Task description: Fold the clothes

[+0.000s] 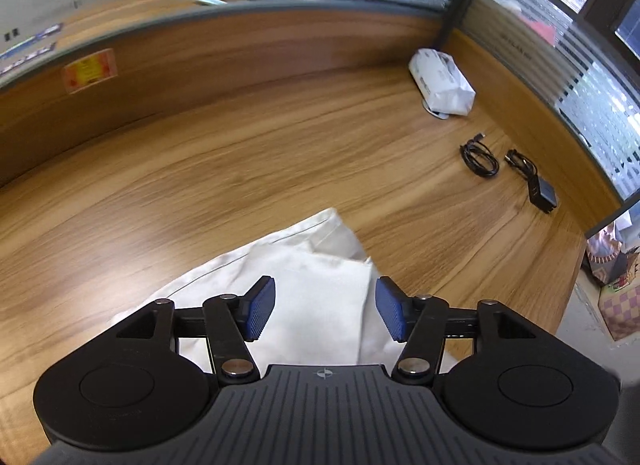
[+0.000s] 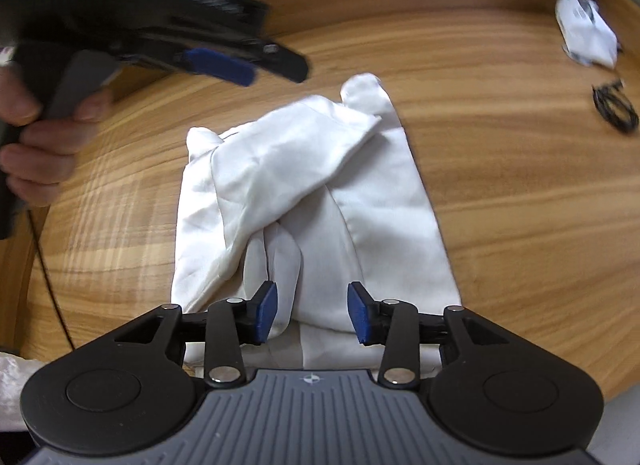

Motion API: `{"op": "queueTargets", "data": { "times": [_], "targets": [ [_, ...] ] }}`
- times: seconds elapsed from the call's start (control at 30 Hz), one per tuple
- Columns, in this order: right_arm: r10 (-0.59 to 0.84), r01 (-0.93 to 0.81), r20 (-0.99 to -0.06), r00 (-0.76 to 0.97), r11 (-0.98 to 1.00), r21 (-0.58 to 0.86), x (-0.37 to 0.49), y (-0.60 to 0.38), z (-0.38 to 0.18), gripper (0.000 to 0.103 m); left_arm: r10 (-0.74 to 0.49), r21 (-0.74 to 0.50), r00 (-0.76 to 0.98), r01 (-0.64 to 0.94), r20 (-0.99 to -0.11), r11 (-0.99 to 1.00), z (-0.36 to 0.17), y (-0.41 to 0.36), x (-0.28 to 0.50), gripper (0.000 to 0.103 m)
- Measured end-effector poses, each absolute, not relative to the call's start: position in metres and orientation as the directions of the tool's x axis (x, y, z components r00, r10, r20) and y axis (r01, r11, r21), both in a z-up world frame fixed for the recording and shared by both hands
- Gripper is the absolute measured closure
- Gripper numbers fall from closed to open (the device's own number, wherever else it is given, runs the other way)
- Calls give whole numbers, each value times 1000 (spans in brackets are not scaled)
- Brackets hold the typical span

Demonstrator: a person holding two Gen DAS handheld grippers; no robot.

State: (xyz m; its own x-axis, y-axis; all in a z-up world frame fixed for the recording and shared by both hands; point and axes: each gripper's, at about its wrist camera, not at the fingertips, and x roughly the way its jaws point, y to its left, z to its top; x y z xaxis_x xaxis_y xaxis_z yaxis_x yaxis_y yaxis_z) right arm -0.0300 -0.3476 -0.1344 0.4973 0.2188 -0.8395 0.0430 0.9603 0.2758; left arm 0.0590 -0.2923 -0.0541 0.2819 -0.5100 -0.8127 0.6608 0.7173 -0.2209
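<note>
A white garment (image 2: 320,169) lies partly folded on the wooden table (image 2: 500,185), its sleeves crossed over the middle. My right gripper (image 2: 313,313) hovers over the garment's near end, open, with nothing pinched between the blue pads. In the left wrist view my left gripper (image 1: 325,310) is open above a corner of the same white garment (image 1: 312,261), its pads clear of the cloth. The right wrist view also shows the left gripper (image 2: 276,61), blurred, at the upper left above the garment's far end, held by a person's hand (image 2: 36,137).
A white packet (image 1: 442,81) lies at the far right of the table by the wooden partition. Close to it are a coiled black cable (image 1: 479,155) and a black charger (image 1: 542,193). The table's right edge (image 1: 576,265) drops to the floor.
</note>
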Motion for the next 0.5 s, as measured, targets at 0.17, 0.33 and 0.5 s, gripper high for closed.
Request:
{"op": "queueTargets", "data": {
  "times": [0.17, 0.33, 0.5],
  "targets": [
    [212, -6, -840, 500, 970, 241, -17, -349, -123, 51, -451, -178, 306, 630, -838, 756, -56, -253, 45, 43],
    [223, -42, -837, 500, 971, 234, 4, -353, -117, 49, -413, -128, 307, 650, -857, 749, -72, -226, 26, 43],
    [235, -144, -842, 485, 971, 189, 33, -349, -114, 48, -392, -83, 312, 683, -865, 726, -87, -221, 8, 43]
  ]
}}
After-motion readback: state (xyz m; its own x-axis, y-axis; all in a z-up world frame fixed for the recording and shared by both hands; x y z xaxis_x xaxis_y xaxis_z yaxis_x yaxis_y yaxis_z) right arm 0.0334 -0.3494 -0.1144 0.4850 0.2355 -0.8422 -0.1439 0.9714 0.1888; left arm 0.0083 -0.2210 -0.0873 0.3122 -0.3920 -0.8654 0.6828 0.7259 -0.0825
